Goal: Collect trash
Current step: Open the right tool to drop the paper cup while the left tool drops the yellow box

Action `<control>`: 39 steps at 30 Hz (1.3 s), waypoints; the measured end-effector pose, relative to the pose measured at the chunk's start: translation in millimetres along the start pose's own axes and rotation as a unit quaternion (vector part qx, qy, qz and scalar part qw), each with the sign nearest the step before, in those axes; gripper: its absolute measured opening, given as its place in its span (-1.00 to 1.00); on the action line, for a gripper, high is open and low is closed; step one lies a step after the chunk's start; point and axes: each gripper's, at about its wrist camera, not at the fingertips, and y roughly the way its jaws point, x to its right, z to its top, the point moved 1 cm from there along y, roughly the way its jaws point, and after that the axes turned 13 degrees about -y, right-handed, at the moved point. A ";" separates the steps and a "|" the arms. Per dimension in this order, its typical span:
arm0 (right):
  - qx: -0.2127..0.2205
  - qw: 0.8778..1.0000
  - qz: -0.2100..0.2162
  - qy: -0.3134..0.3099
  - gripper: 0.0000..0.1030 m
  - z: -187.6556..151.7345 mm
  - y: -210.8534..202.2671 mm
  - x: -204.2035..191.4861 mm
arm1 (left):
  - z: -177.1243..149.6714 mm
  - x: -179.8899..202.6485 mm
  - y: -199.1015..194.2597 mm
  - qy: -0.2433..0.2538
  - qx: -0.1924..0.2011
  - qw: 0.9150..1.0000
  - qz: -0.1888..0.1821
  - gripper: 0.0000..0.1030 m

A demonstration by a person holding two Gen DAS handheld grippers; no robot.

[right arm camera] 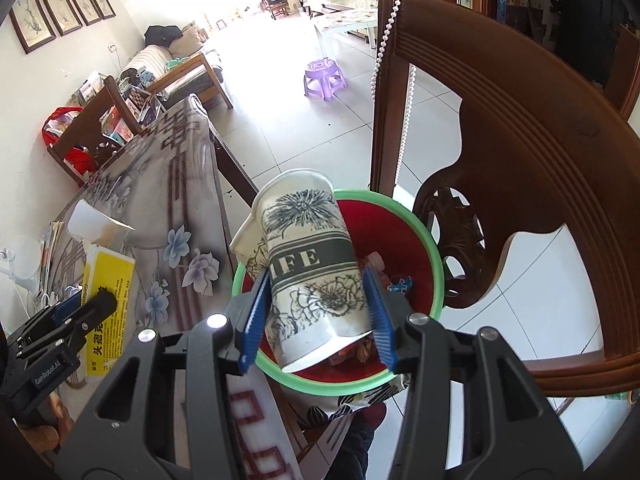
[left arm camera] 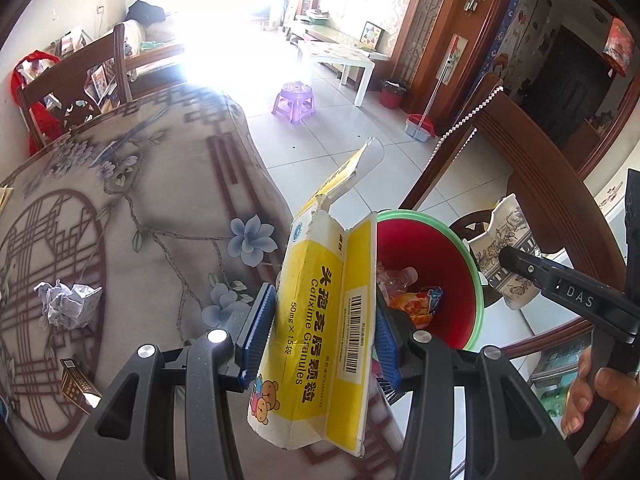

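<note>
Two grippers are each holding a piece of trash. We are clamping a torn yellow medicine box [left arm camera: 316, 312] in the left gripper [left arm camera: 324, 328], its blue pads pressing both sides, at the edge of the flowered worktop [left arm camera: 152, 200]. At about two o'clock from the box, a red bin with a green rim [left arm camera: 436, 240] is sitting below, already holding wrappers. We are gripping a crumpled paper cup [right arm camera: 312, 272] in the right gripper [right arm camera: 318, 316], directly over the bin [right arm camera: 400, 232]. A crumpled paper ball [left arm camera: 66, 304] is lying on the worktop at nine o'clock from the box. A wooden chair [right arm camera: 520, 168] is standing at three o'clock of the bin.
</note>
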 end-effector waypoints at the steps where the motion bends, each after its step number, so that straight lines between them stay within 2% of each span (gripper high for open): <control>1: 0.001 1.000 0.001 -0.002 -0.13 1.0 0.5 0.9 | 0.0 0.3 0.6 0.000 0.000 1.000 0.001 -0.15; 7: -0.002 1.000 0.003 -0.011 -0.11 4.1 6.7 2.2 | -2.9 4.7 -0.9 0.001 0.001 1.000 0.005 -0.15; 8: -0.005 1.000 0.003 -0.012 -0.01 4.4 8.6 2.8 | -3.1 4.9 -0.8 0.001 0.001 1.000 0.006 -0.15; 9: -0.005 1.000 0.001 -0.009 0.24 4.2 9.2 3.6 | -3.6 5.2 -0.8 0.001 0.001 1.000 0.007 -0.15; 11: 0.005 1.000 -0.003 -0.004 0.49 3.0 5.1 5.3 | -3.5 5.4 0.2 0.000 0.001 1.000 0.008 -0.15; 18: 0.013 1.000 -0.013 0.000 0.59 -10.2 -15.0 10.8 | 1.1 19.1 16.1 0.009 -0.004 1.000 -0.002 -0.15; 26: 0.010 0.999 -0.029 0.034 0.63 -35.8 -39.2 33.4 | 7.4 60.1 47.1 0.040 -0.023 0.998 -0.030 -0.15; 34: 0.009 0.998 -0.042 0.052 0.64 -50.6 -51.8 46.6 | 13.7 96.3 68.5 0.064 -0.035 0.996 -0.041 -0.15; 38: 0.006 0.997 -0.045 0.060 0.64 -56.7 -53.5 52.1 | 19.7 109.5 75.4 0.069 -0.038 0.996 -0.048 -0.09; 39: 0.004 0.997 -0.046 0.063 0.64 -58.2 -53.4 54.2 | 21.3 112.2 76.5 0.068 -0.038 0.996 -0.052 0.03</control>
